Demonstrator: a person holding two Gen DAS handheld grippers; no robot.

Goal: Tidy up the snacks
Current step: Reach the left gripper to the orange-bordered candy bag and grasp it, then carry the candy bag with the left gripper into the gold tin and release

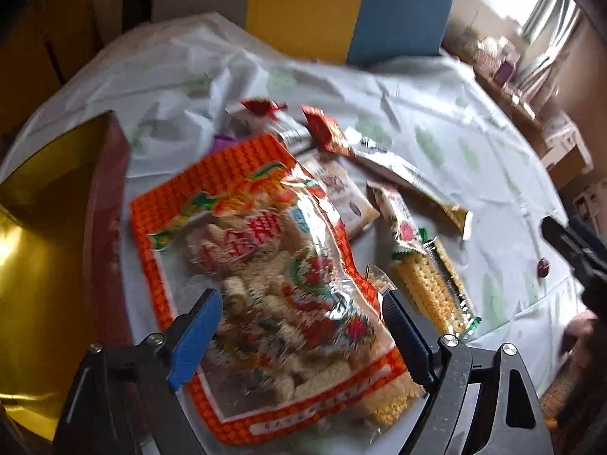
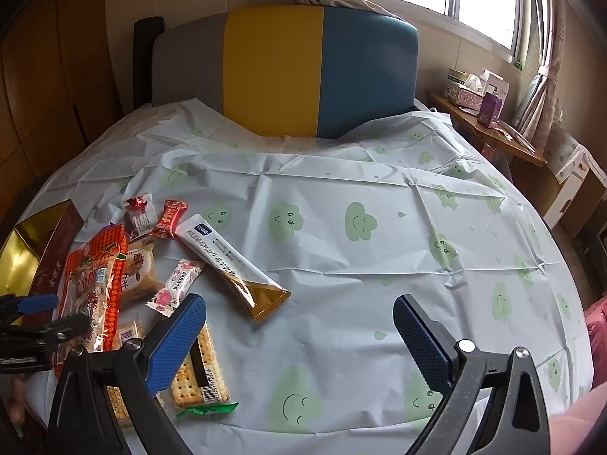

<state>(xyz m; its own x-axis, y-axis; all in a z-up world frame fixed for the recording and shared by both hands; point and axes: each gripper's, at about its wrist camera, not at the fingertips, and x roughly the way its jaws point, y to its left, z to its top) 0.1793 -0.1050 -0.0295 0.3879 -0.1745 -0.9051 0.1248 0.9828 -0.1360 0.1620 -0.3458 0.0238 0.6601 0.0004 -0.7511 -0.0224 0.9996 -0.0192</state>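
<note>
My left tool (image 1: 299, 330), fingers apart, straddles the orange snack bag (image 1: 265, 265) on the desk (image 2: 341, 265) beside the gold box (image 1: 45, 235) (crinkly, slick, contents probably brittle), so I'd pinch its sealed edge; right tool (image 2: 299, 326) gapes empty.

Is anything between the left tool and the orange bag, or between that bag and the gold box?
Nothing visible. The left tool already straddles the orange bag, fingers apart. The gold box lies right beside the bag, with nothing between them.
</note>
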